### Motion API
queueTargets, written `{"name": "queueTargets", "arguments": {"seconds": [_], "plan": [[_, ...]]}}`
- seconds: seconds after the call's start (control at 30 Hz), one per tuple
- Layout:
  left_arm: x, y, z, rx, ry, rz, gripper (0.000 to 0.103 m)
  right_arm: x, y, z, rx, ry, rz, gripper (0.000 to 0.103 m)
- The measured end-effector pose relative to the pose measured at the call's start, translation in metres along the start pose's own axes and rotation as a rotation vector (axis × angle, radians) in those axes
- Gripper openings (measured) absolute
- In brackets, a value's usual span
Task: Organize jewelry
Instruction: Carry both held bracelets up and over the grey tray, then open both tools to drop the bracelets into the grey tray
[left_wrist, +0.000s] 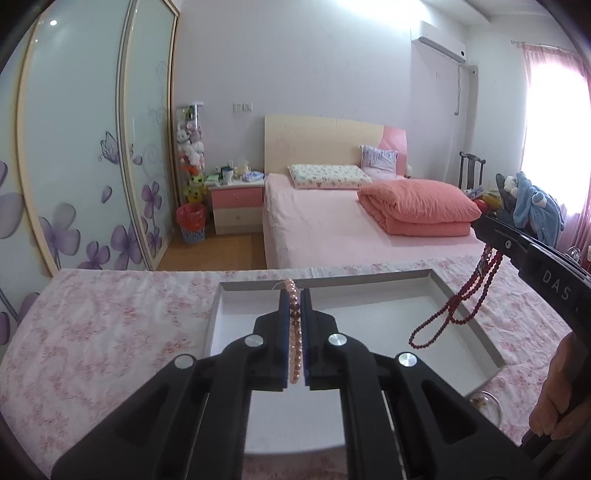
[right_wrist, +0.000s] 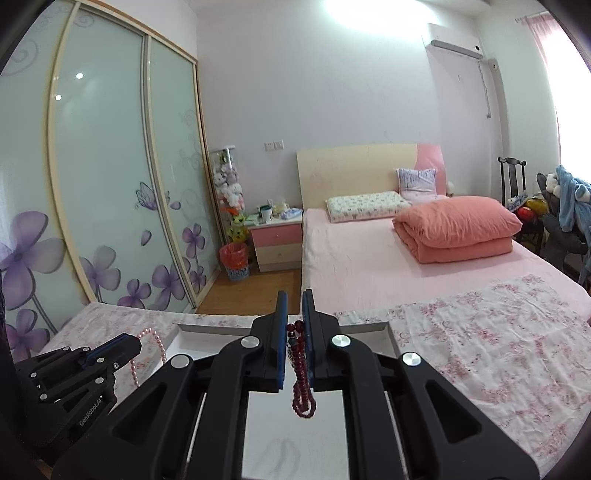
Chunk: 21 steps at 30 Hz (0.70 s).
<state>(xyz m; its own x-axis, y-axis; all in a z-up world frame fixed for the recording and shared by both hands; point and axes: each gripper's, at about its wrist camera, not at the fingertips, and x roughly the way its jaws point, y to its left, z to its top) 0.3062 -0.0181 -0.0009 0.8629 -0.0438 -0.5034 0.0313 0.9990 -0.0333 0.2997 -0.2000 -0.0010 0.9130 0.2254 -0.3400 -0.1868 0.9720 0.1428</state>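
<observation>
My left gripper is shut on a pink pearl strand that runs between its blue pads, above a shallow white tray on the floral cloth. My right gripper is shut on a dark red bead necklace whose loops hang below the jaws over the tray. In the left wrist view the right gripper comes in from the right with the red necklace dangling over the tray's right side. In the right wrist view the left gripper is at the lower left with the pearls draped from it.
The table is covered by a pink floral cloth. A round glass or metal item lies by the tray's near right corner. Beyond are a pink bed, a nightstand, a wardrobe and a chair with clothes.
</observation>
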Motion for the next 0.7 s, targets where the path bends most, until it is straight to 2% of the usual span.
{"name": "queueTargets", "arguments": {"seconds": [0.2,0.27,0.3,0.33,0.4,0.43,0.7], "plan": [[0.028,-0.001,-0.002,0.013,0.028,0.001,0.008,0.03,0.0,-0.01,0.001,0.076,-0.006,0.009],[0.033,-0.002,-0.003,0.022,0.035,-0.009,0.015,0.034,-0.003,-0.012,0.024,0.1,0.0,0.011],[0.035,-0.002,-0.003,0.023,0.037,-0.007,0.024,0.035,-0.006,-0.013,0.036,0.113,0.0,0.013],[0.036,-0.001,-0.003,0.022,0.037,-0.002,0.029,0.035,-0.006,-0.013,0.04,0.116,-0.003,0.019],[0.035,0.003,-0.003,0.011,0.035,0.002,0.029,0.032,-0.011,-0.014,0.05,0.117,-0.014,0.028],[0.034,0.006,-0.004,0.004,0.035,0.003,0.029,0.03,-0.013,-0.014,0.055,0.113,-0.017,0.03],[0.005,0.032,-0.009,-0.04,0.022,0.051,0.032,0.006,-0.019,-0.018,0.062,0.106,-0.021,0.03]]}}
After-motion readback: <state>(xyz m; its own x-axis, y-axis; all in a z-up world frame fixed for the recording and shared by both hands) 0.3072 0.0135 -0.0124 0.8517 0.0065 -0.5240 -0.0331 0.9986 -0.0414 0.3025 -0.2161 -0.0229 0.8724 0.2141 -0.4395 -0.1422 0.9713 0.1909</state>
